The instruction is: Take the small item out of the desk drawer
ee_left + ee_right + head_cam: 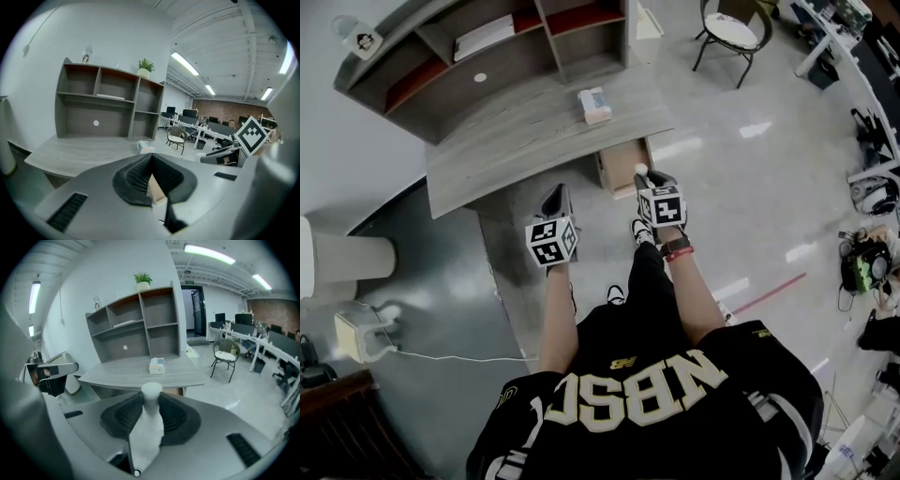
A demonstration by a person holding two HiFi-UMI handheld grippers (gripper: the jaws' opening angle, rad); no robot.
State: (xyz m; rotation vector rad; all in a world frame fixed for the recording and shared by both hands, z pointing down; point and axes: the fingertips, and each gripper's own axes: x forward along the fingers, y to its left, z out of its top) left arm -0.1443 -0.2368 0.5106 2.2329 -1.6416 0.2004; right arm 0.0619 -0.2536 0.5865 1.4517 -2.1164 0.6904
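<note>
Under worktop (pixel 534 131) edge: drawer (pixel 622 169) stands open. Right tongs (pixel 649 178) clenched on small white item (pixel 151 423), held clear of the drawer. Left tongs (pixel 555 199) closed, empty. Extraction looks done; likely remaining: set item down, perhaps shut drawer.

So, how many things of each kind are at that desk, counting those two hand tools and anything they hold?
Grippers: 2, left gripper and right gripper
Desk: 1
Shelf: 1
Drawer: 1, open
Box: 1, on the desk
White item: 1, in the right gripper
Total: 7
</note>
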